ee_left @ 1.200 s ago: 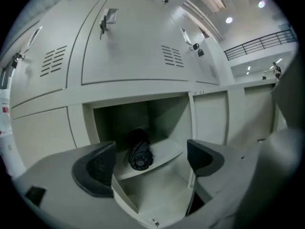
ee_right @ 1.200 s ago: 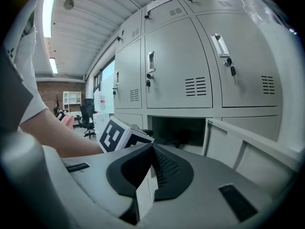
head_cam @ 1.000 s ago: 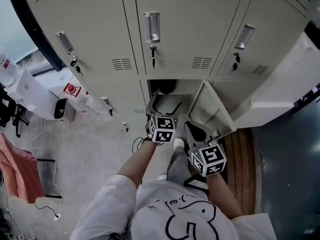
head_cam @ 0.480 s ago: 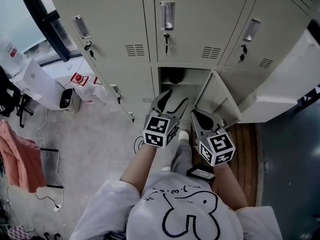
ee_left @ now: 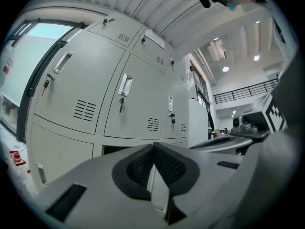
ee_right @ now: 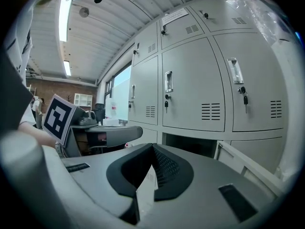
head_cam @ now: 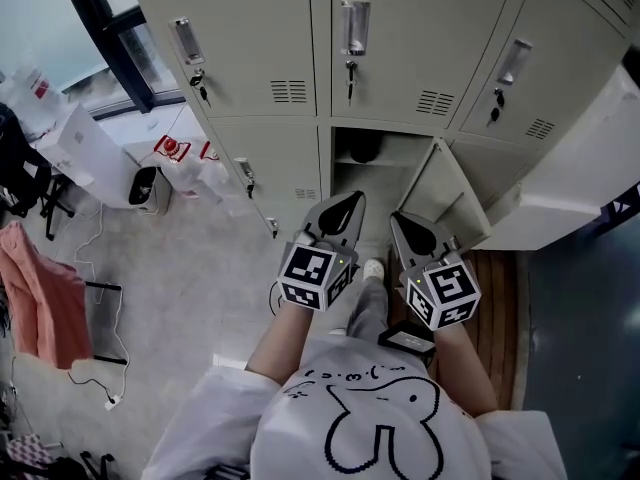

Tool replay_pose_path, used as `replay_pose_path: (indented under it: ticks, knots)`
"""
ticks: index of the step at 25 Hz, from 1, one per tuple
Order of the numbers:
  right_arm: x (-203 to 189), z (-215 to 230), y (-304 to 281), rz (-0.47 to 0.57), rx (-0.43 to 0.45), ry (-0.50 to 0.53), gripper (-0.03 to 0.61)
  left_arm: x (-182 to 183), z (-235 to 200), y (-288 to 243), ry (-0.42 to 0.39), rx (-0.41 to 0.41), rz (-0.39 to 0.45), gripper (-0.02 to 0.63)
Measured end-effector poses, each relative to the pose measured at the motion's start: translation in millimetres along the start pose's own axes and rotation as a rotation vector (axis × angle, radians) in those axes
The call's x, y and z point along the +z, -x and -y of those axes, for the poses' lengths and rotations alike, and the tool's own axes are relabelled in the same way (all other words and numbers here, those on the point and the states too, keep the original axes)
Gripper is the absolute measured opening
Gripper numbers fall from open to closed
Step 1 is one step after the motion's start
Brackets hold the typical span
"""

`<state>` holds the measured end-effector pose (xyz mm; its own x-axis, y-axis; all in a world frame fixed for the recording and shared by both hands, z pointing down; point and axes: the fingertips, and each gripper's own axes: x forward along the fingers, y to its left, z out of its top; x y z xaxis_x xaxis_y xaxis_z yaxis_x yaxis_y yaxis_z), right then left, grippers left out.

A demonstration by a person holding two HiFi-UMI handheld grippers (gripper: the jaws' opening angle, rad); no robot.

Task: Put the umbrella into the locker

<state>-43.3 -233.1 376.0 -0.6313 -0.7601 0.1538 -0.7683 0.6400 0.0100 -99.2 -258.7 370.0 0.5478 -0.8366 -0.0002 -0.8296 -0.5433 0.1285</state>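
The lower middle locker (head_cam: 352,173) stands open, its door (head_cam: 447,190) swung out to the right. A dark thing (head_cam: 364,148), apparently the folded umbrella, lies at the back of the locker. My left gripper (head_cam: 351,201) hovers just in front of the opening, shut with nothing between its pads. The left gripper view shows its jaws (ee_left: 153,148) pressed together and empty. My right gripper (head_cam: 403,221) is beside it, in front of the open door, also shut and empty. Its jaws (ee_right: 152,148) meet in the right gripper view, and the open locker (ee_right: 190,145) is dark beyond them.
Closed grey lockers with keys in their locks (head_cam: 349,68) fill the wall above and to both sides. White bags and a box (head_cam: 90,158) sit on the floor at the left, with a pink cloth (head_cam: 45,298) and cables. A wooden platform (head_cam: 495,288) lies at the right.
The left gripper's jaws were wide open at the locker mouth and have closed on nothing. Both grippers have drawn back and risen a little.
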Motion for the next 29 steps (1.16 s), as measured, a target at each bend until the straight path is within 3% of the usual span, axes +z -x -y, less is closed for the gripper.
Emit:
replay_pose_path:
  ticks: [3,21,29]
  knots:
    - [4.9,-1.1,2.6,0.01,-0.011,0.0,0.015,6.2,8.6,3.9,-0.037,-0.012,0.015,0.029]
    - [4.9,-19.4,15.6,0.006,-0.005,0.017,0.015,0.7,47.0,7.4,-0.057,-0.112,-0.001,0.029]
    - [5.8,-18.2,18.5,0.009,-0.008,0.023,0.014,-3.0,52.3,4.6,-0.006,-0.134,-0.008,0.029]
